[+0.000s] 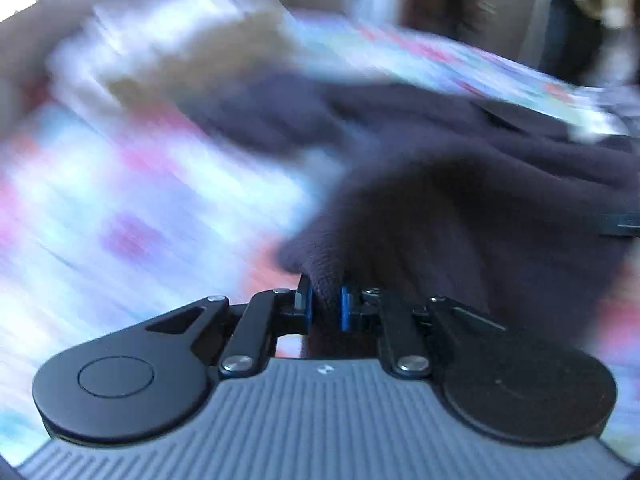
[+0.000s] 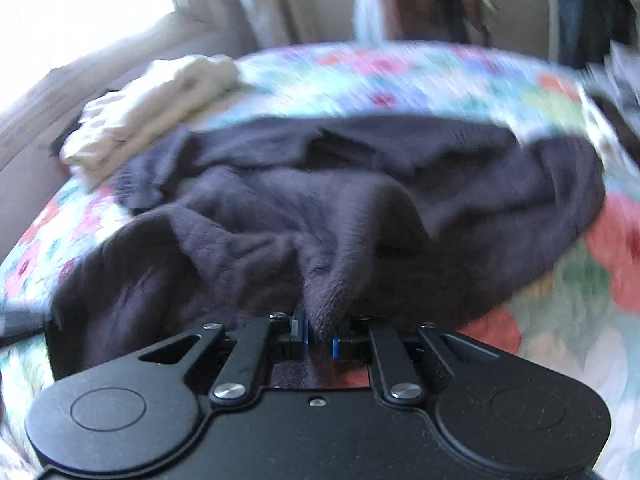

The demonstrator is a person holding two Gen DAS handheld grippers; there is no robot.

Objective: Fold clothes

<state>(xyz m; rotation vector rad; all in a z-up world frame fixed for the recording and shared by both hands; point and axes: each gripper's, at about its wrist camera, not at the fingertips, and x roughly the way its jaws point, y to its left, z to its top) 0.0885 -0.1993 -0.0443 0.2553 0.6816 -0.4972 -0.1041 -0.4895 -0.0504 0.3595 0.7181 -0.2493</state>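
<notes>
A dark navy knit garment (image 2: 340, 200) lies rumpled across a bed with a flowered quilt (image 2: 400, 76). My right gripper (image 2: 319, 340) is shut on a pinched fold of its near edge. In the left wrist view the same navy garment (image 1: 460, 208) spreads to the right, and my left gripper (image 1: 326, 304) is shut on another fold of its edge. Both views are blurred by motion. The other gripper's tip shows at the right edge of the left view (image 1: 626, 222) and at the left edge of the right view (image 2: 20, 324).
A folded cream garment (image 2: 152, 108) lies on the quilt at the back left; it is a tan blur in the left wrist view (image 1: 192, 64). A bright window (image 2: 80, 8) and wall are beyond the bed. Dark hanging clothes (image 2: 588, 12) are at the back right.
</notes>
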